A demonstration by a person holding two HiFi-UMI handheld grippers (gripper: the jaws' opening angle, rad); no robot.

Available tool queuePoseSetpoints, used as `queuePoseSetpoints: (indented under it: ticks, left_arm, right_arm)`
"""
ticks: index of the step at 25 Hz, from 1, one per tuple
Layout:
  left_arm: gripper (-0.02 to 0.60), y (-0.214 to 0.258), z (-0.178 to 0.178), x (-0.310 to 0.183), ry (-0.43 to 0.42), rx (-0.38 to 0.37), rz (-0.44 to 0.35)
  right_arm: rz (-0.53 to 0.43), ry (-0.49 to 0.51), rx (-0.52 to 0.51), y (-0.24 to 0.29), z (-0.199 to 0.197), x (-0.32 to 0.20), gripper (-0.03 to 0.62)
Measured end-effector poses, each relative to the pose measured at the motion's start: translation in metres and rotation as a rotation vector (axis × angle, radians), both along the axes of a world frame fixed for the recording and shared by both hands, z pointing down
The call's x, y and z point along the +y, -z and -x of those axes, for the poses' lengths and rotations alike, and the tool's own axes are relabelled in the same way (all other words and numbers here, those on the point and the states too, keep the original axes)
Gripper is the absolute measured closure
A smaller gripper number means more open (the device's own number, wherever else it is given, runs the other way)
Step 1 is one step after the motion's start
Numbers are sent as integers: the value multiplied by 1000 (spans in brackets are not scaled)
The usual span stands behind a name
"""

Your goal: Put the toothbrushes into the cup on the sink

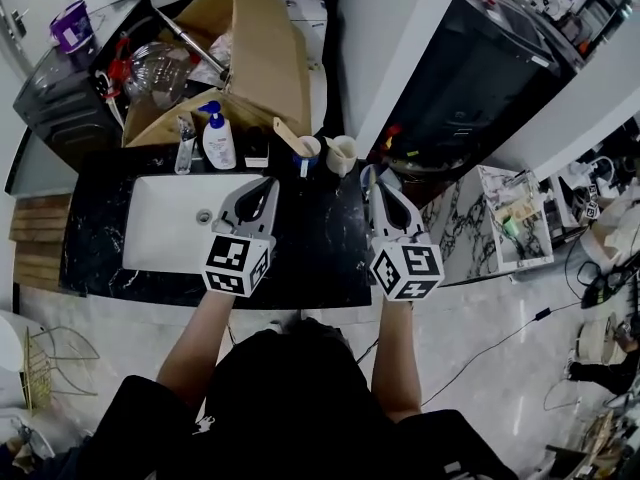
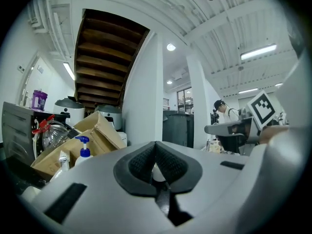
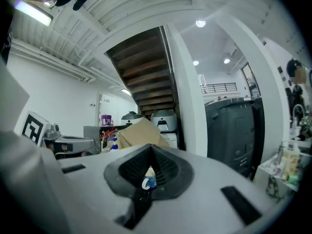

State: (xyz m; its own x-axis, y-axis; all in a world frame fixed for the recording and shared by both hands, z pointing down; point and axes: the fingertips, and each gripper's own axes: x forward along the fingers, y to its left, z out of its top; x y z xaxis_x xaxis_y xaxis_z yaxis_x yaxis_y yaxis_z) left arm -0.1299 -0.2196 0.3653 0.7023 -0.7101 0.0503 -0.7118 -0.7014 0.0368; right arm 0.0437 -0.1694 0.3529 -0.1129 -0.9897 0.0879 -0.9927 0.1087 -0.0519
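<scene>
A blue cup [image 1: 309, 155] stands on the black counter behind the sink [image 1: 160, 230], and a pale toothbrush [image 1: 288, 134] leans out of it to the left. Right beside it is a beige cup [image 1: 342, 154]. My left gripper [image 1: 263, 185] hovers over the sink's right rim, in front of the blue cup, shut with nothing in it. My right gripper [image 1: 374, 184] is at the counter's right end, just in front of the beige cup, also shut and empty. In the right gripper view the blue cup [image 3: 149, 182] peeks through the notch between the closed pads [image 3: 165, 169]. The left gripper [image 2: 155, 149] likewise shows closed jaws.
A white pump bottle [image 1: 219, 140] with a blue top and the faucet [image 1: 185, 144] stand behind the sink. An open cardboard box [image 1: 245, 53] with a glass jar sits further back. A white pillar [image 1: 385, 38] and a dark bin [image 1: 480, 68] flank the counter's right end.
</scene>
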Motion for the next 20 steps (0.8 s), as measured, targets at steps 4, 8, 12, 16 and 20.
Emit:
queuePoseSetpoints:
  ticks: [4,8,12,16,20]
  left_arm:
    - [578,6,13,10,-26,18,7]
    - [578,6,27,18,-18,4,-10]
    - [578,2,43,26,-1,-12,-26]
    - [578,7,55,34,6,-17,-50]
    - [578,15,64,37,9,-20,-72]
  right_arm:
    - [-11,-13,-2,9,14,20,592]
    - [-14,-37,3,11,21,39,592]
    - [-28,-57,-10,14,20,57,592]
    - [-56,-73,-28,23,17,71,592]
    - [-82,-79,-32,33,22,77,592]
